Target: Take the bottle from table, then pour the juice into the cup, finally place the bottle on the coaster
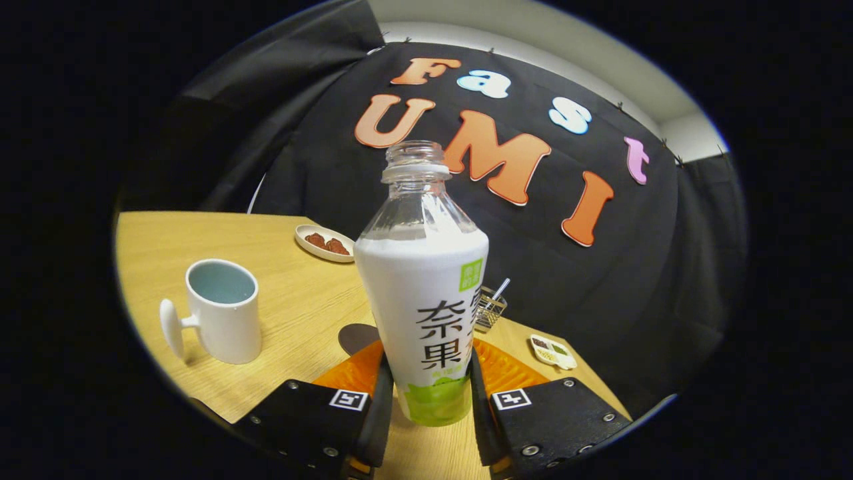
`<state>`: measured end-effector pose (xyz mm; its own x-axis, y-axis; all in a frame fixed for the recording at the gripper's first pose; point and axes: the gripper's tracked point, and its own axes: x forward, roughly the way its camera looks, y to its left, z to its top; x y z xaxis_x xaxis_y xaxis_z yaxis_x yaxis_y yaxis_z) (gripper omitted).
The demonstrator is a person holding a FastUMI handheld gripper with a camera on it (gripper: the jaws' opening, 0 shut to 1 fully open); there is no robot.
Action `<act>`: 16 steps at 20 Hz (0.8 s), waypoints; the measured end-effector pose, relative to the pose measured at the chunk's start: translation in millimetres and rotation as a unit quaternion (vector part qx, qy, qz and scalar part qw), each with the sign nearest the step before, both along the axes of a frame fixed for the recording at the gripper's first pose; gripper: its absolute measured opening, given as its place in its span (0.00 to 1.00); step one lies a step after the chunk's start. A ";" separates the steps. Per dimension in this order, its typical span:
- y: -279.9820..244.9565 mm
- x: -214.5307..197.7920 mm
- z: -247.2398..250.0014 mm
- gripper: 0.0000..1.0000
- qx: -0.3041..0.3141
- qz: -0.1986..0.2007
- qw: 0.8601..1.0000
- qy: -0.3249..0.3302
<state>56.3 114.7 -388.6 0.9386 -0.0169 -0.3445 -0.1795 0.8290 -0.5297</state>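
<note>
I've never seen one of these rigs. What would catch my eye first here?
A tall uncapped bottle stands upright between the fingers of the hand-held gripper, which press its lower sides. Off to one side on the wooden table sits a white cup, and a dark coaster peeks out behind the bottle.

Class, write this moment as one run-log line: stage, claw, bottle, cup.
stage: bottle gripped | claw: shut on bottle | bottle: upright, uncapped, between fingers | cup: on table, left of bottle

White bottle (426, 313) with green base — white cup (223, 310), tan wood-grain table (300, 300).
</note>
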 end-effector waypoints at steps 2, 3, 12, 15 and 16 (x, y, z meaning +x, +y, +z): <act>4.1 3.0 -0.1 0.53 -0.055 0.012 0.998 -0.010; 5.0 4.0 -0.7 0.53 -0.079 0.017 0.997 -0.015; 15.6 12.9 -1.2 0.53 -0.267 0.077 0.959 -0.047; 19.7 12.2 0.6 0.53 -0.318 0.096 0.941 -0.055; 20.1 14.9 1.7 0.53 -0.338 0.102 0.934 -0.060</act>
